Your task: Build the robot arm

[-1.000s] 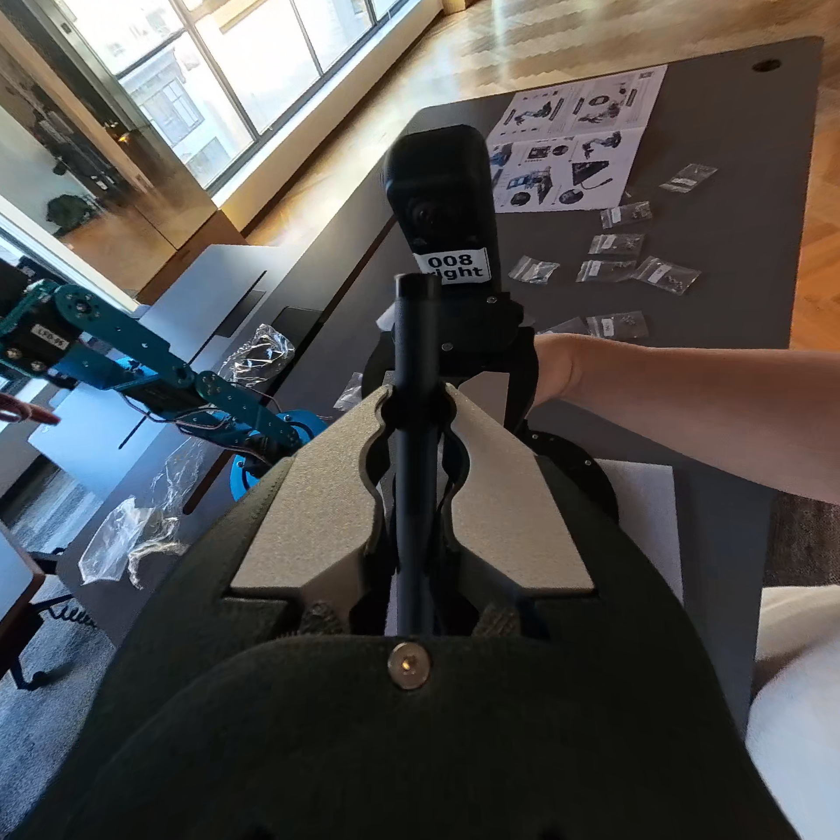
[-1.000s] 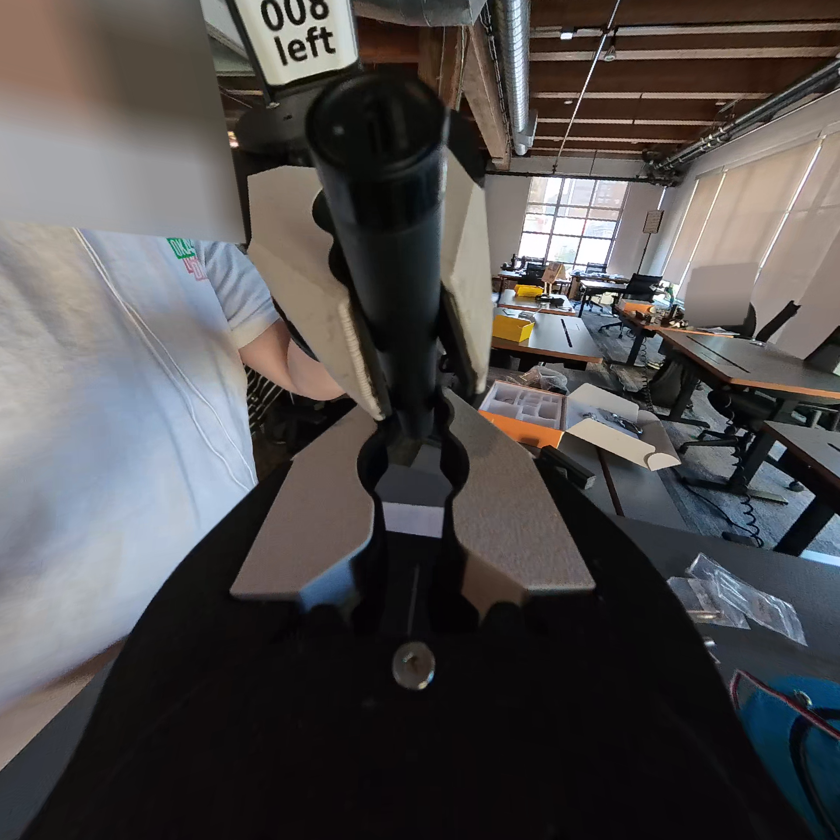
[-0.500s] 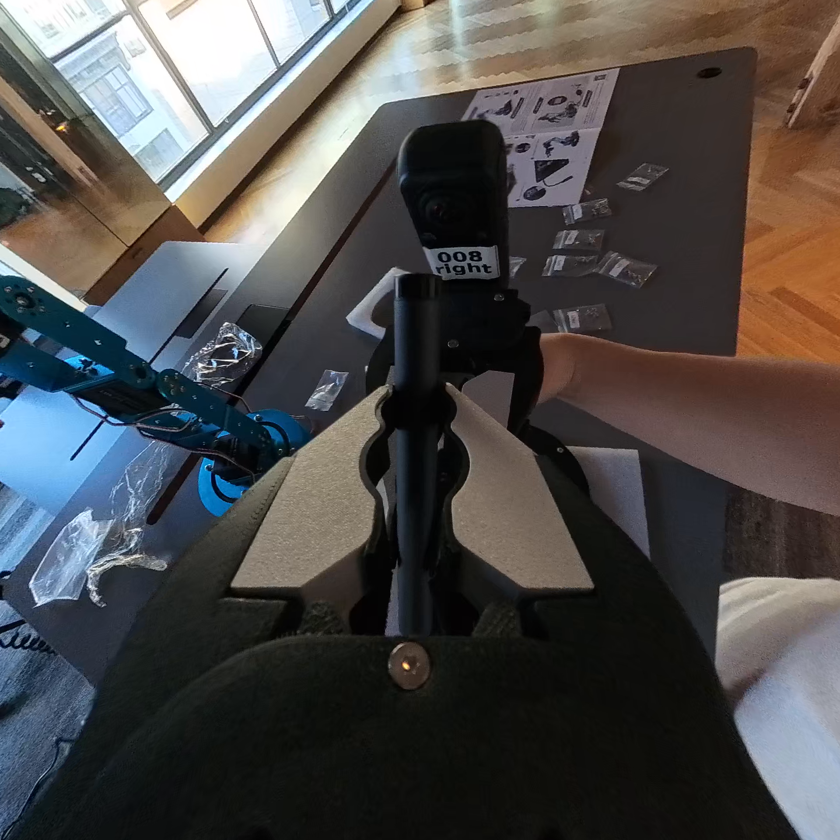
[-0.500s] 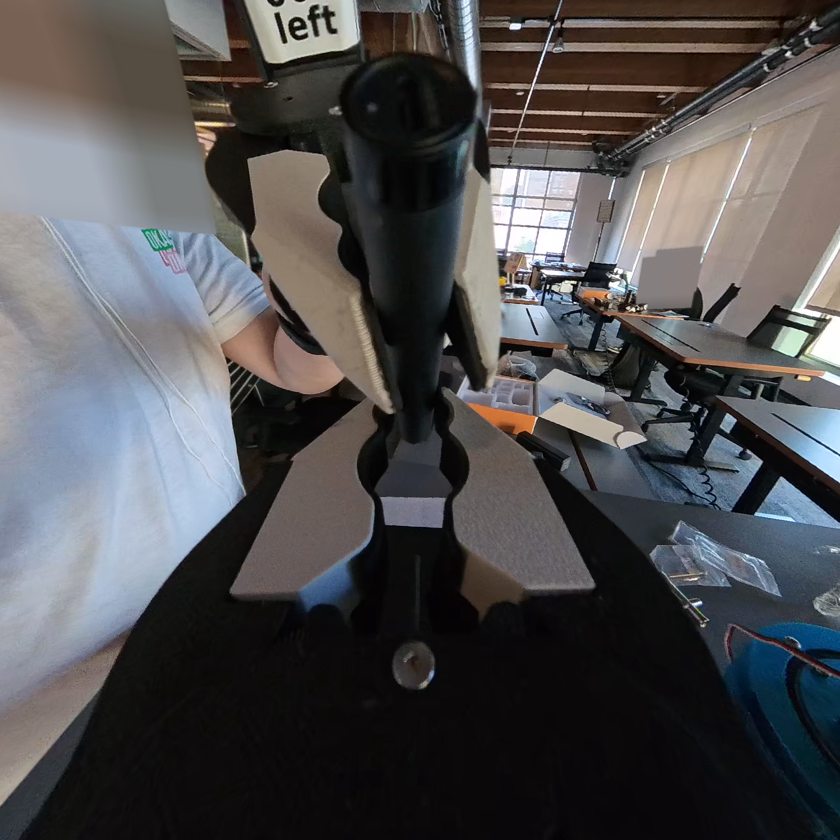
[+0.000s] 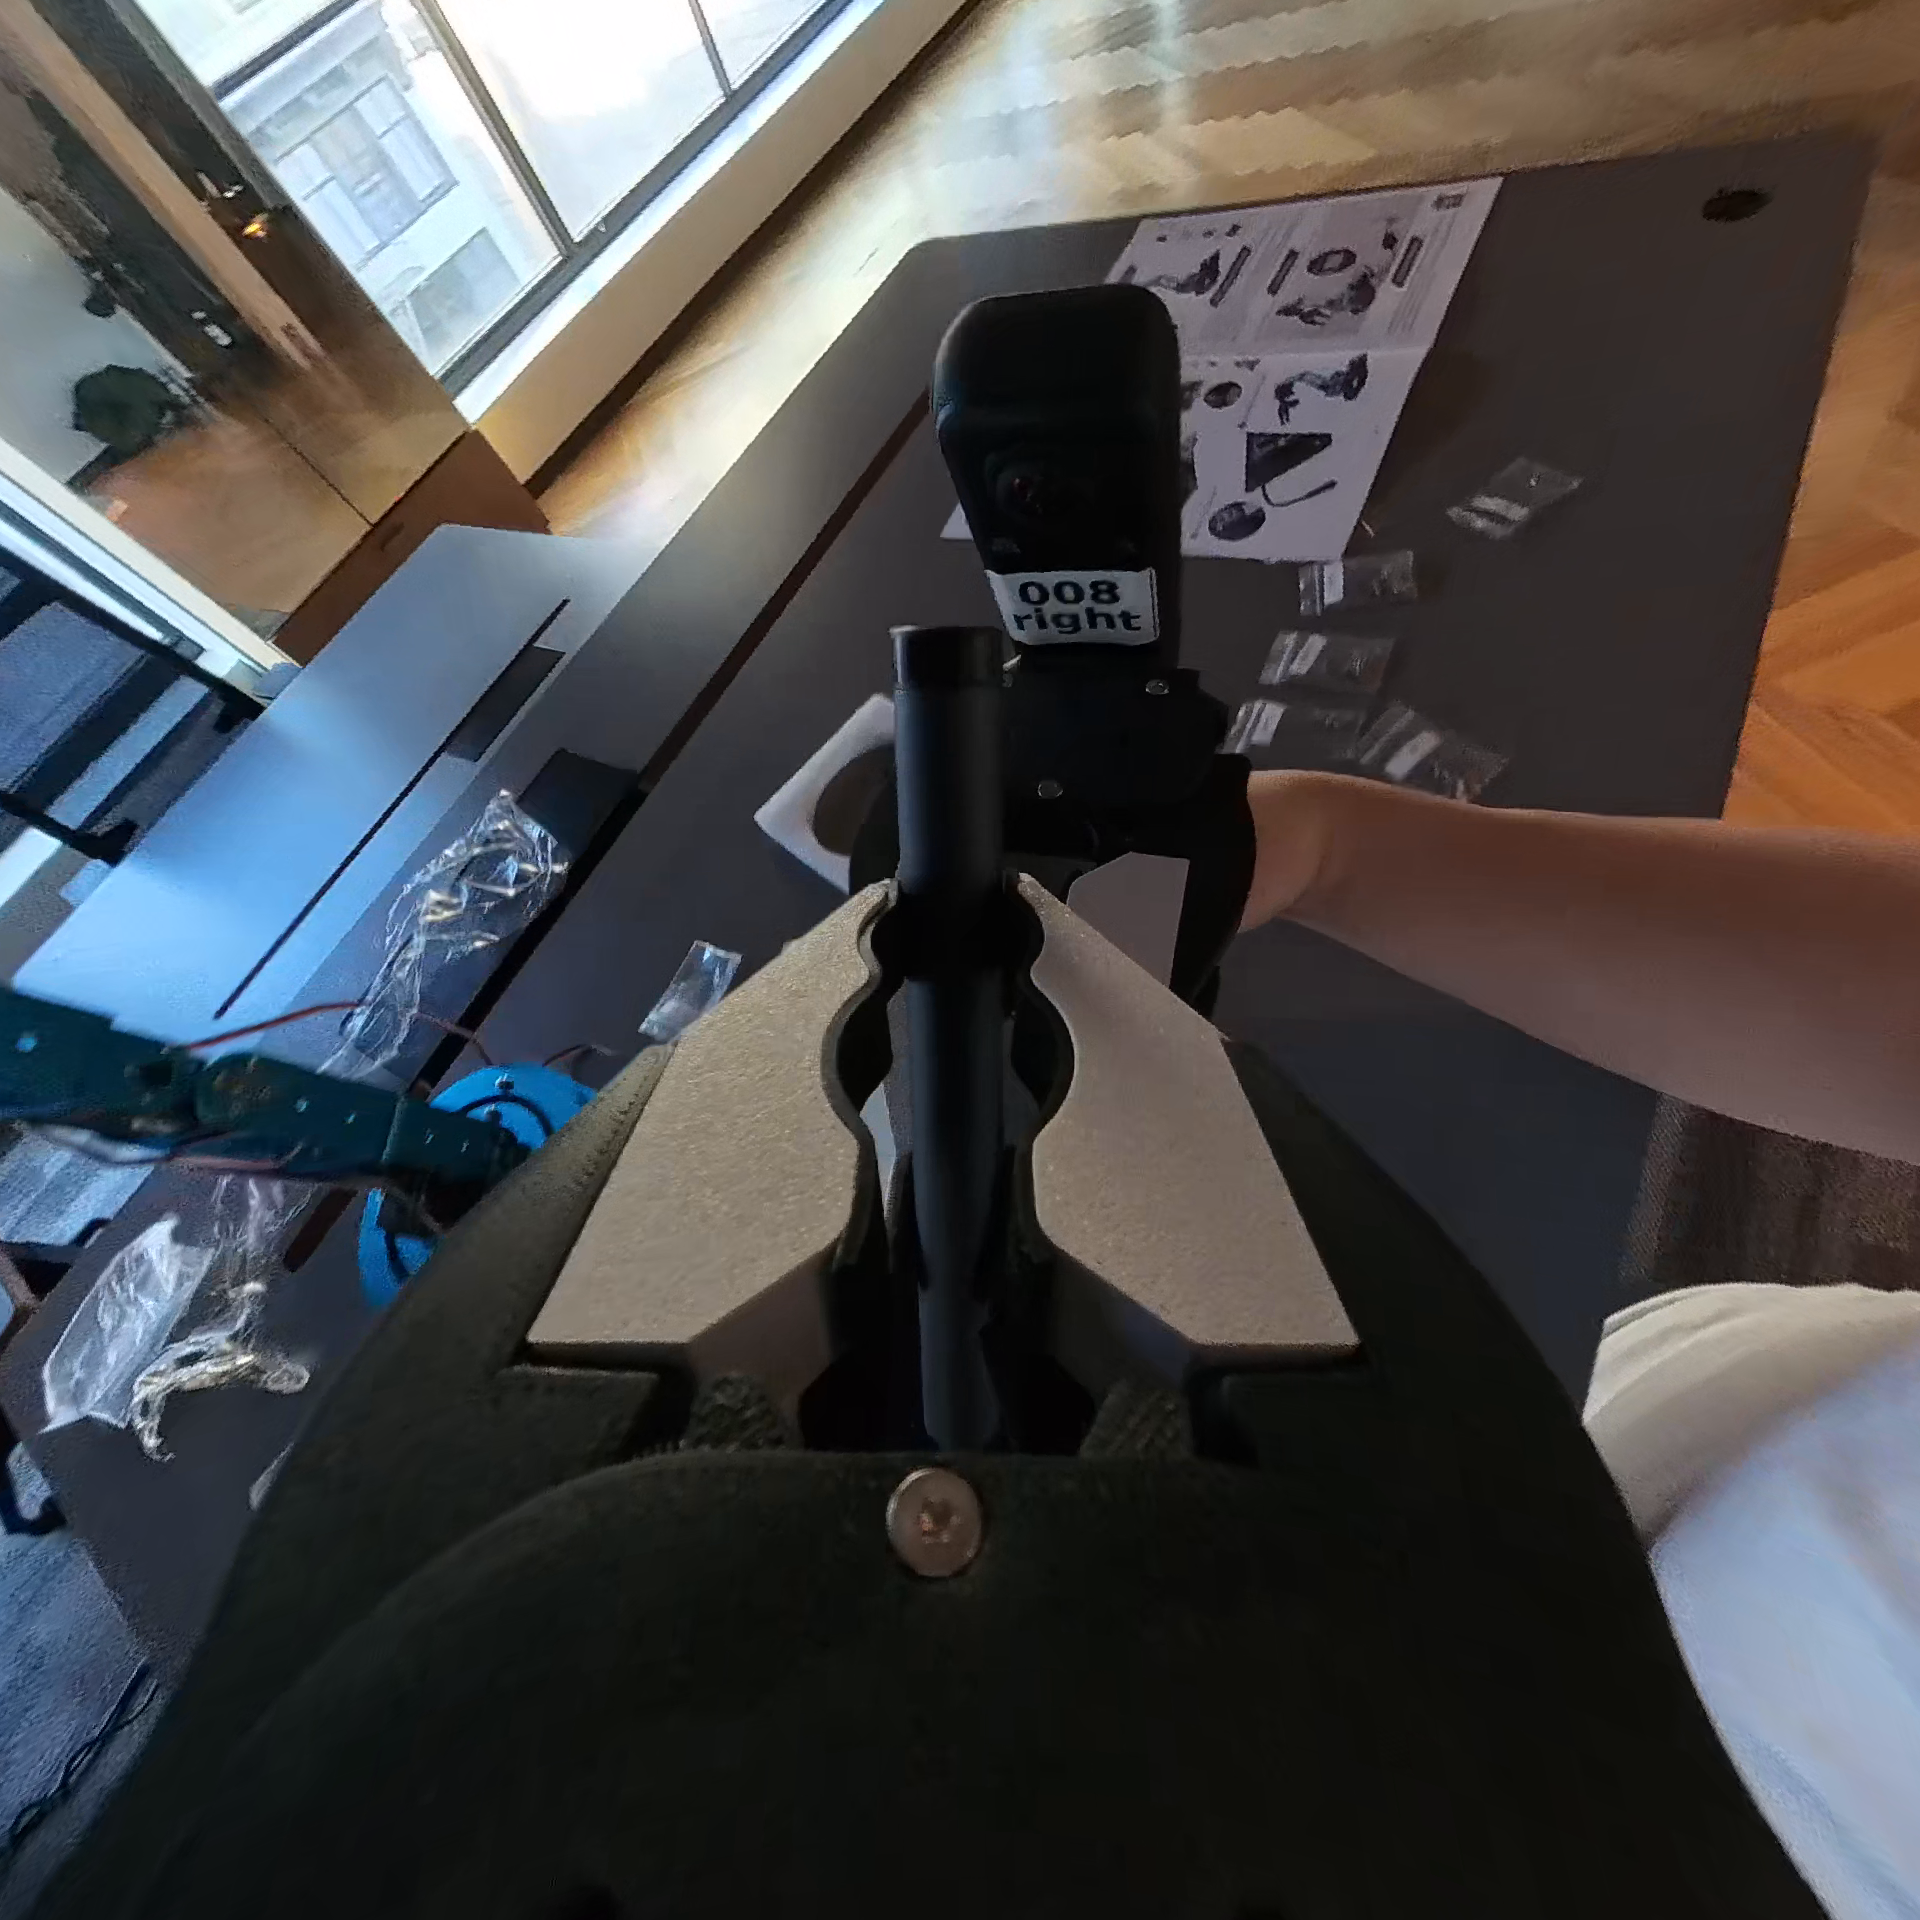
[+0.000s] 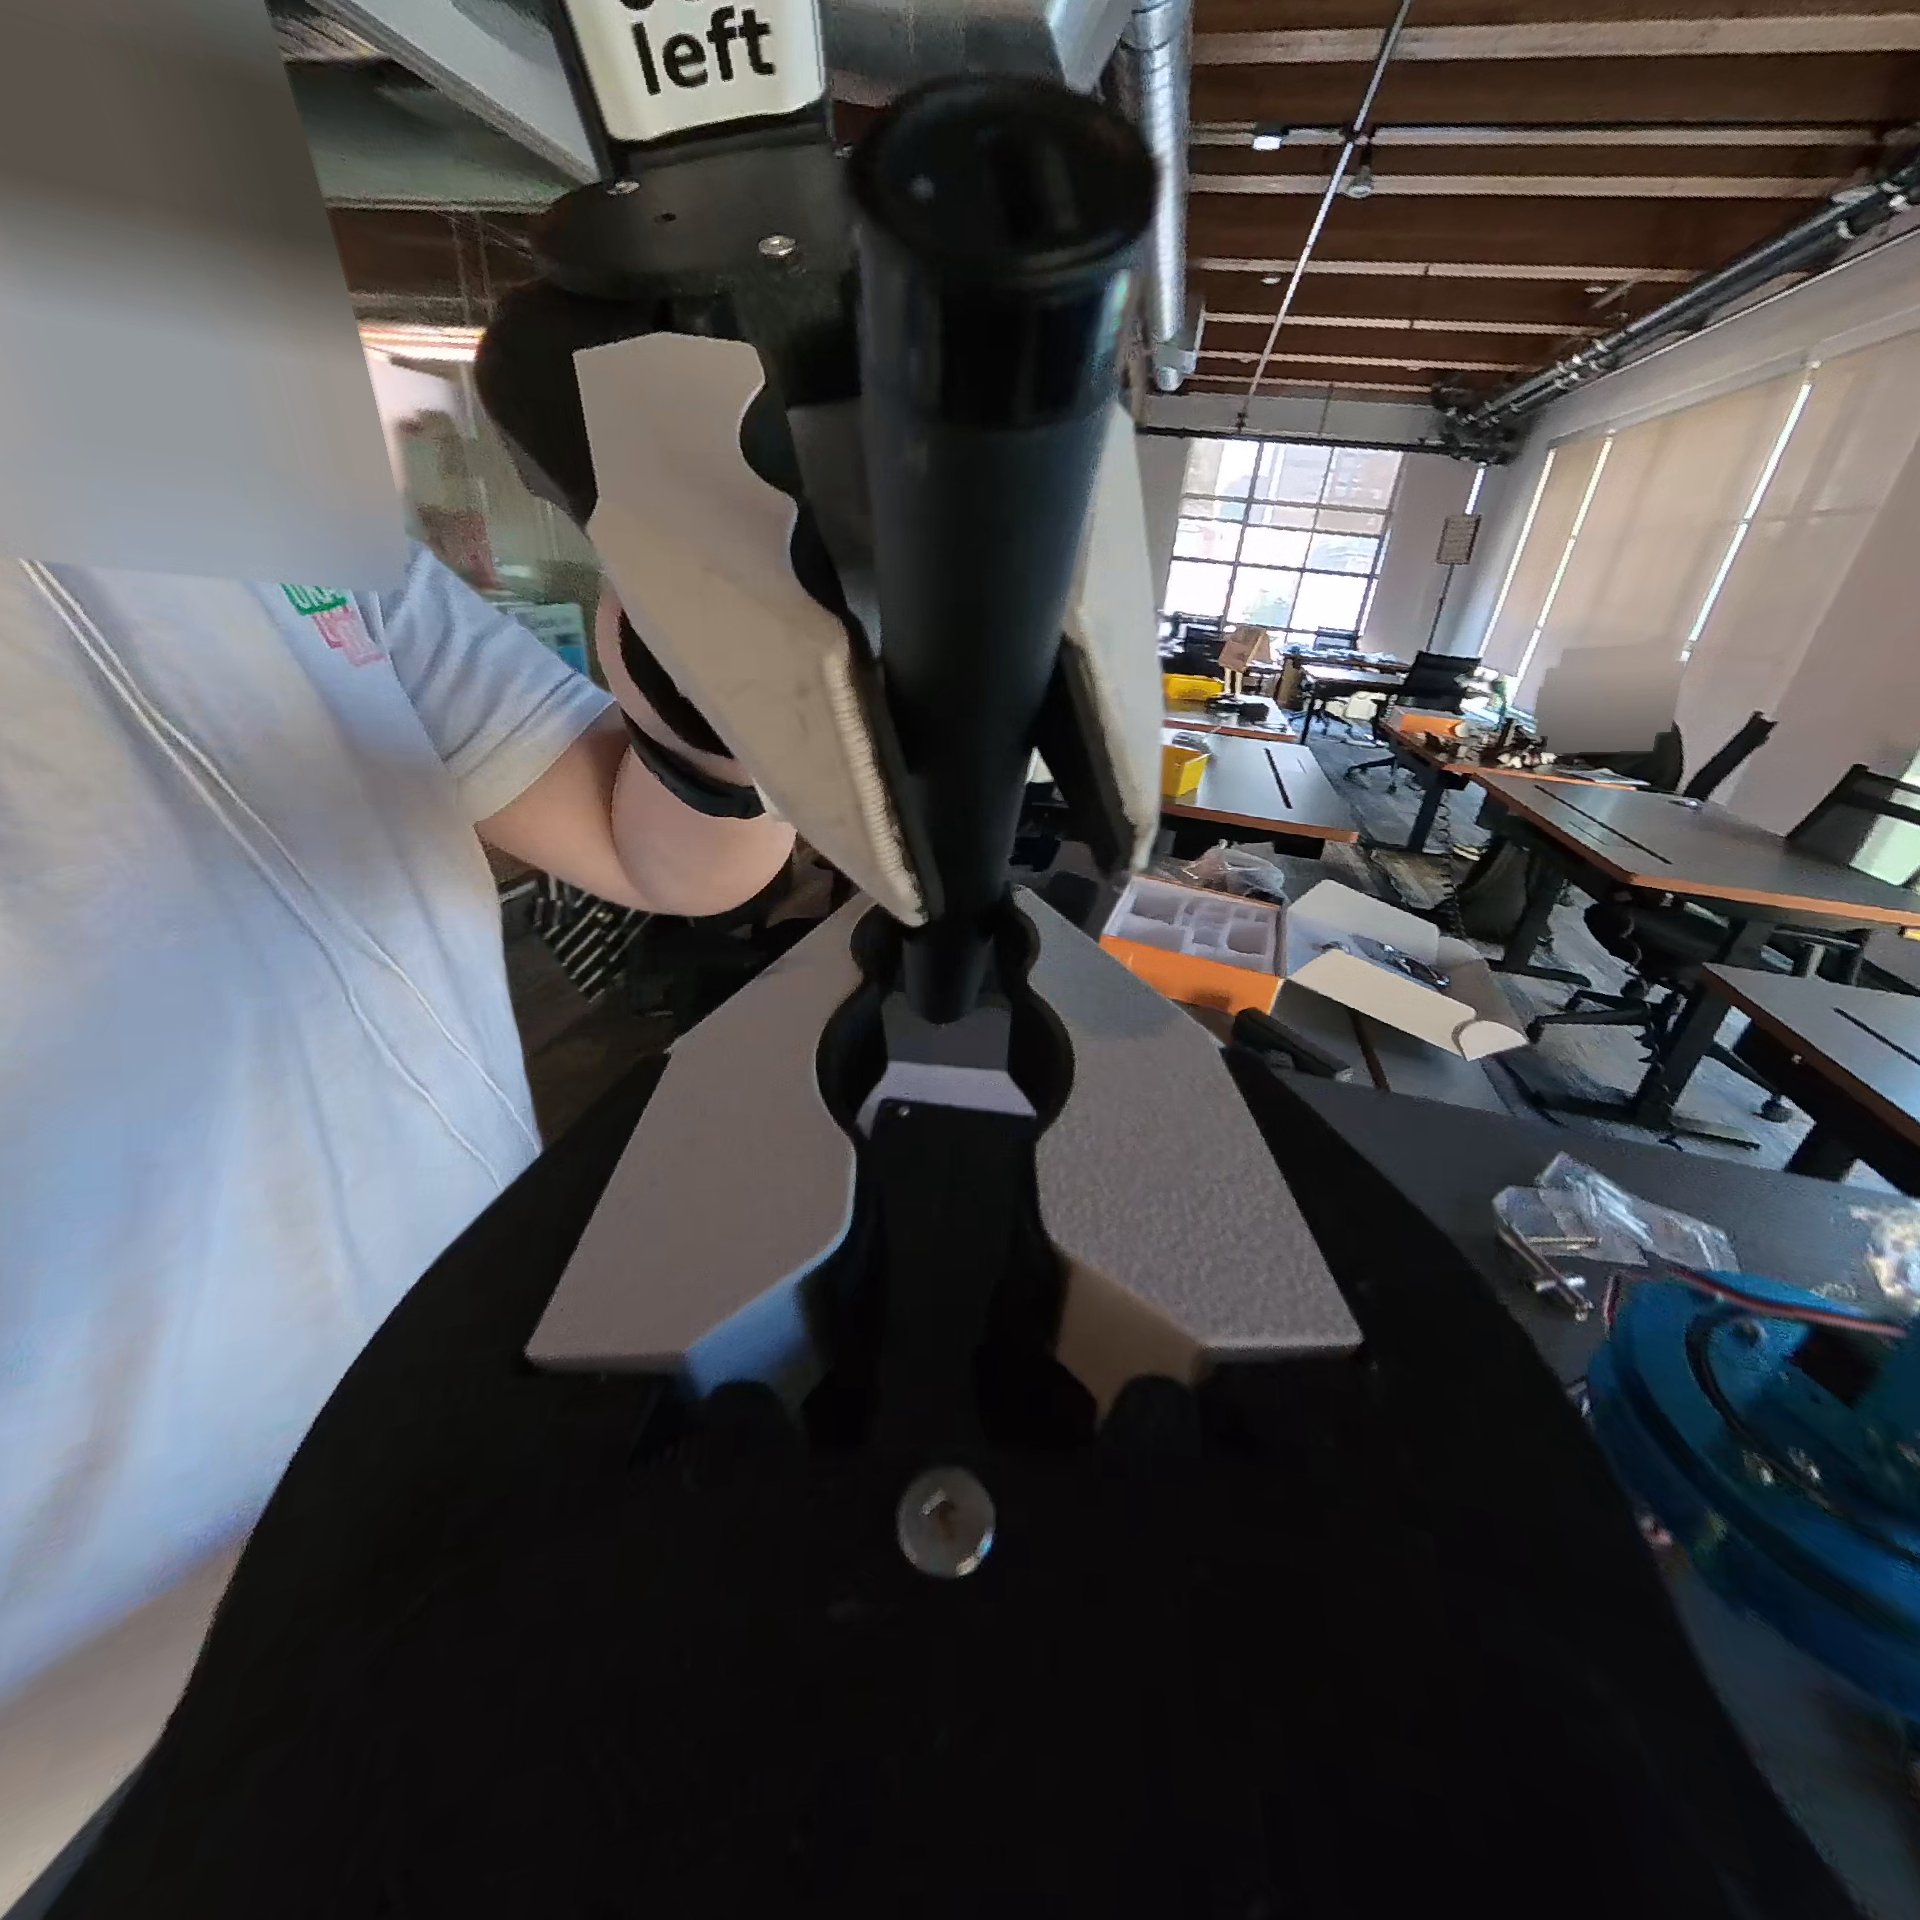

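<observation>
My left gripper [image 5: 951,904] is shut on a black tube [image 5: 940,769] that lies lengthwise between its fingers and sticks out past the tips. In the right wrist view the same tube [image 6: 987,520] slants up toward the camera. My right gripper [image 6: 951,940] is shut on its narrow lower end, tip to tip with the left gripper [image 6: 1013,873]. The right gripper's camera [image 5: 1060,447] rises just behind the tube, held by a bare forearm [image 5: 1558,935]. Both are held above a dark table [image 5: 1558,1091].
A printed sheet [image 5: 1309,343] and several small parts bags [image 5: 1351,665] lie at the table's far end. A blue robot arm [image 5: 312,1122] on a round blue base [image 6: 1766,1475] stands at the left, with crumpled plastic [image 5: 468,894]. An orange box [image 6: 1195,945] sits behind. Left tips to right tips: about 8 centimeters.
Both grippers keep their hold on the tube. The pair has swung together, so the table and blue arm have shifted in the left view and the blue base shows more in the right view.
</observation>
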`<state>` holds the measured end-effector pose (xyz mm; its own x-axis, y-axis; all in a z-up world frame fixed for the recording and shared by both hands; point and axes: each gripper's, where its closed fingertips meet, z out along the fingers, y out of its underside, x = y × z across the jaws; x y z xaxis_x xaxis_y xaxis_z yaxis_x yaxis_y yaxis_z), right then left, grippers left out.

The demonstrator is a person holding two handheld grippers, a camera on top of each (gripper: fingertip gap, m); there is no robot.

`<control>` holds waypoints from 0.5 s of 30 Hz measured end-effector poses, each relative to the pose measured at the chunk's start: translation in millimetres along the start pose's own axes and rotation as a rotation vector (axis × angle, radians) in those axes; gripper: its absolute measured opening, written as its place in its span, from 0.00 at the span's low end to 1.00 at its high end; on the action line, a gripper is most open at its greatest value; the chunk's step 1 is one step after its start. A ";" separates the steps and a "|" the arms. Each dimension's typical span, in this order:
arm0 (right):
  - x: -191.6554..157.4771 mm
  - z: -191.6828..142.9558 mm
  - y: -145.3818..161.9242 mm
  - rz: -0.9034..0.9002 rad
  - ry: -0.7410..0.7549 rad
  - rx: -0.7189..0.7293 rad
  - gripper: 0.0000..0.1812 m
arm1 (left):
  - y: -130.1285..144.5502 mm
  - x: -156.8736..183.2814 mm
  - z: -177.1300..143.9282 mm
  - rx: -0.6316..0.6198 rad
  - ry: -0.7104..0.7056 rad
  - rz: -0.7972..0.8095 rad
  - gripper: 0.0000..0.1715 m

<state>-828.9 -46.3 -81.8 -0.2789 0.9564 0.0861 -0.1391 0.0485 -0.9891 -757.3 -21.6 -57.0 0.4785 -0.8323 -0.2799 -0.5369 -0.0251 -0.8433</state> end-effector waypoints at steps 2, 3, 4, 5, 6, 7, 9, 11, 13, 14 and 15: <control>-10.7 -28.2 -6.3 0.015 -0.022 -0.008 0.08 | -17.9 13.7 19.4 -0.003 -0.034 -0.004 0.09; -14.6 -42.1 -9.3 0.025 -0.022 -0.016 0.08 | -26.7 19.4 29.8 -0.005 -0.056 -0.005 0.09; -18.2 -55.9 -11.5 0.036 -0.018 -0.030 0.08 | -35.0 25.0 40.3 -0.007 -0.078 -0.006 0.09; -22.5 -69.3 -13.8 0.045 -0.018 -0.049 0.09 | -43.1 31.3 50.7 -0.007 -0.092 -0.006 0.09; -26.2 -82.2 -15.9 0.046 -0.013 -0.071 0.09 | -51.2 37.7 60.0 -0.004 -0.097 -0.006 0.09; -28.3 -94.2 -18.4 0.044 0.000 -0.088 0.09 | -59.5 43.6 67.7 0.002 -0.098 -0.011 0.09; -35.2 -113.5 -27.7 0.053 0.009 -0.104 0.08 | -77.9 53.6 77.1 0.033 -0.073 -0.030 0.09; -38.5 -124.8 -41.7 0.087 0.040 -0.117 0.08 | -98.5 59.9 77.3 0.096 -0.021 -0.060 0.09; -38.7 -129.0 -55.7 0.115 0.117 -0.161 0.08 | -117.6 60.0 68.2 0.174 0.032 -0.098 0.09; -39.6 -129.7 -63.9 0.109 0.162 -0.185 0.08 | -127.2 61.5 60.8 0.225 0.074 -0.100 0.09; -41.2 -129.9 -70.9 0.098 0.211 -0.216 0.08 | -135.5 61.5 52.4 0.275 0.103 -0.100 0.09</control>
<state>-684.1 -51.8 -30.8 -0.0747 0.9971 -0.0149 0.0903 -0.0082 -0.9959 -618.8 -40.4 16.0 0.4390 -0.8852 -0.1536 -0.2756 0.0300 -0.9608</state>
